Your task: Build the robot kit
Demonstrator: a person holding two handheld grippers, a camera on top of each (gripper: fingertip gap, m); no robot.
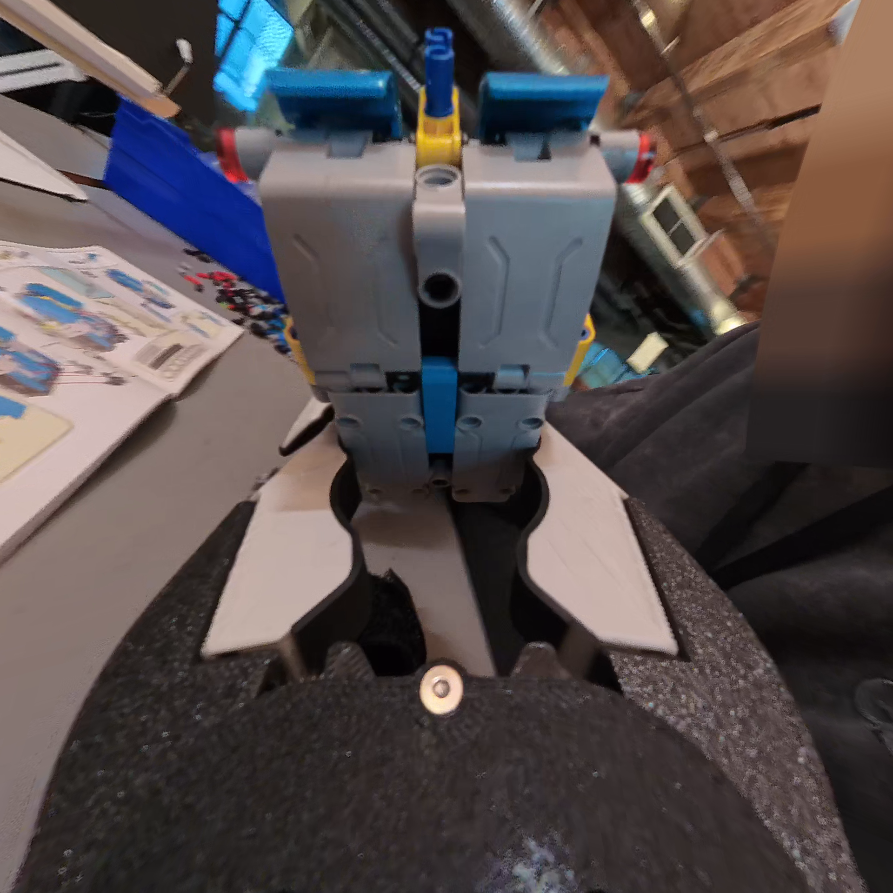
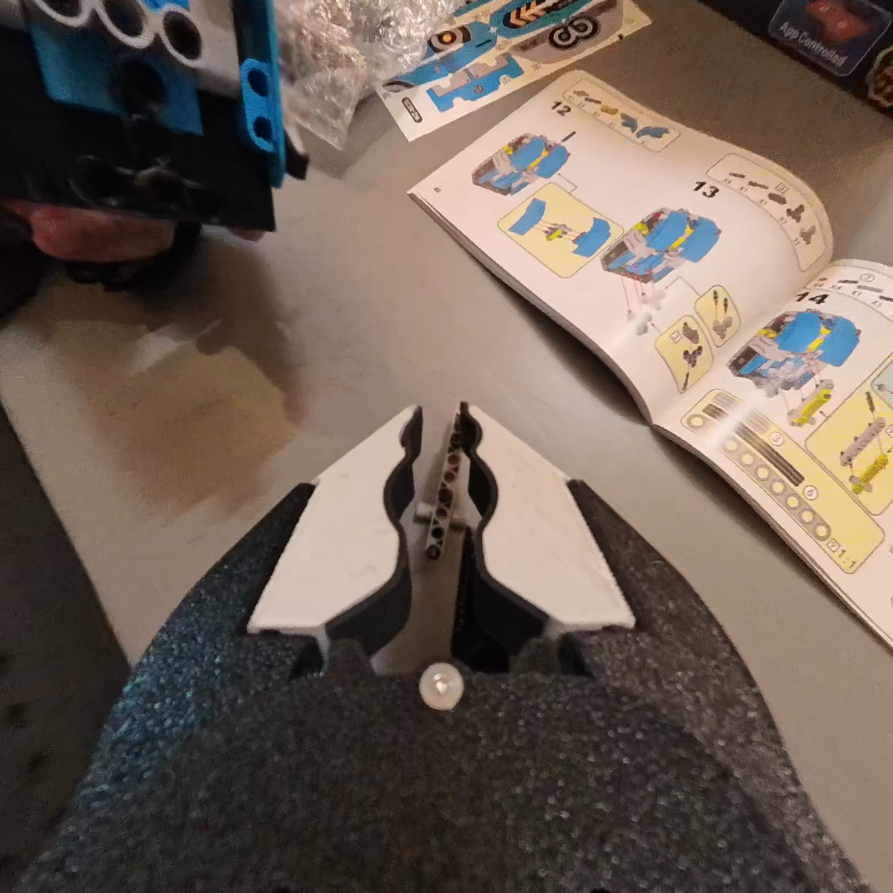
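Note:
My left gripper (image 1: 439, 449) is shut on a grey brick-built model (image 1: 437, 270) with blue panels, a yellow connector and a blue pin on top, and holds it raised off the table. My right gripper (image 2: 440, 425) is shut on a thin grey beam with a row of holes (image 2: 443, 488), held edge-on just above the grey table (image 2: 362, 309). The same model shows blurred at the upper left of the right wrist view (image 2: 140, 106), with part of a hand (image 2: 96, 232) beneath it.
An open instruction booklet (image 2: 652, 290) lies to the right, also seen in the left wrist view (image 1: 82, 348). A sticker sheet (image 2: 507, 53) and clear plastic bags (image 2: 333, 58) lie farther back. Small loose parts (image 1: 237, 295) and a blue box (image 1: 179, 193) sit on the table.

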